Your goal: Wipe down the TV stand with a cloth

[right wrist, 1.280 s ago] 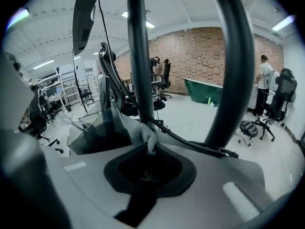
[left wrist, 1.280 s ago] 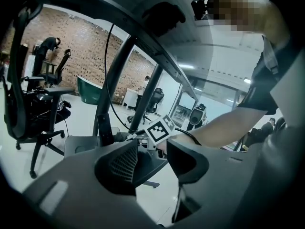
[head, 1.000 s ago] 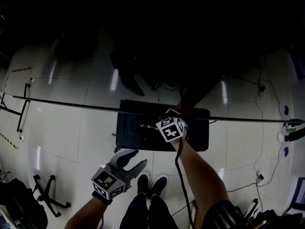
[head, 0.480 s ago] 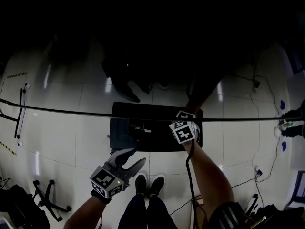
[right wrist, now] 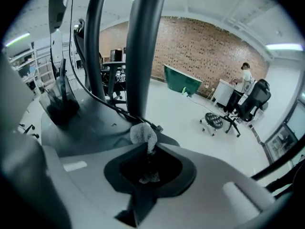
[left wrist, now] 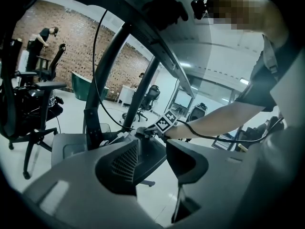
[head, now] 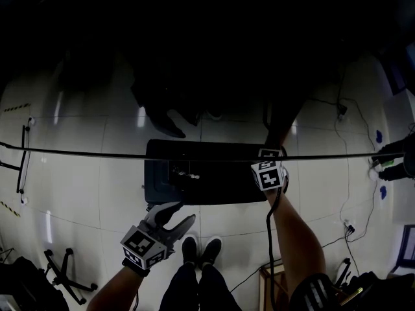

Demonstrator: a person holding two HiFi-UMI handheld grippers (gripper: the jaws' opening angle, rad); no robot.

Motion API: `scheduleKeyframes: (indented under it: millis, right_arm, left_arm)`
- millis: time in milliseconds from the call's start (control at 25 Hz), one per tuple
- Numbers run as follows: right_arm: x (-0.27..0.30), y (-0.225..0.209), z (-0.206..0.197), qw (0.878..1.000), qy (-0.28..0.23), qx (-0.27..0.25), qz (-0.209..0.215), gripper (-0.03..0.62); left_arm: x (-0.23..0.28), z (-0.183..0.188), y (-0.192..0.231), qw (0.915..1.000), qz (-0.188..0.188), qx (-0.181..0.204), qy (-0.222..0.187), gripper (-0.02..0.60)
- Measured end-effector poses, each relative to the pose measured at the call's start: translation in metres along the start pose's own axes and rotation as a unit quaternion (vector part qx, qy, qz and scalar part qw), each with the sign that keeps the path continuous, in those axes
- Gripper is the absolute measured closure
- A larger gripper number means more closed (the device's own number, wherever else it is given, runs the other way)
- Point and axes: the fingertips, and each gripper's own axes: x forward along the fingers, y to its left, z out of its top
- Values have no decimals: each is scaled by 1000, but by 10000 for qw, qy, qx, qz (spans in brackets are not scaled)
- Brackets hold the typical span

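Note:
The TV stand's dark base plate [head: 207,181] lies on the pale floor in the head view. My right gripper [head: 271,164] is over the plate's right end. In the right gripper view it [right wrist: 147,149] is shut on a small white cloth [right wrist: 142,133], whose bunched tip sits on the grey plate [right wrist: 90,125] by the stand's thick pole [right wrist: 143,46]. My left gripper [head: 185,212] hangs over the floor just in front of the plate's left part. It [left wrist: 152,156] is open with nothing between the jaws, which have just been closing slightly.
A thin black cable [head: 78,151] runs across the floor behind the plate. The person's shoes [head: 201,248] stand just in front of it. More cables [head: 353,206] trail at the right. Office chairs [left wrist: 38,94] and a green tub [right wrist: 181,82] stand farther off.
My right gripper has slid with the cloth from the middle of the base plate to its right end. The left gripper has stayed in place.

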Motion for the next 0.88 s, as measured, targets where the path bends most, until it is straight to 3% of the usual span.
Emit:
scheduleKeyframes:
  millis: [120,200,320,480,680,880]
  right_arm:
    - [-10,46,27,9967,-608,165,511,556]
    - [-12,95,39,9925,-758,181,943,556]
    - [-13,162,47,9864,-726,156,1468,556]
    - [-7,206,40,9824,-563,-74,1780,556]
    - [-6,195,25,9845,-381,-510,1636,557]
    - [-20,132,-4,9918,-261,-38,1249,557]
  left_arm:
    - [-6,-2,4,10000,23,-28,36,377]
    - [-12,-3,7,9999,69,-24,73,376]
    - [-17,1,7,9999,139,44,44,376]
    - [-20,0,3,9998,159,62,42,376]
    - [-22,-3,-2,9999,129,12,19,376]
    - [-22,-10,-5,9999,138,-48,85,376]
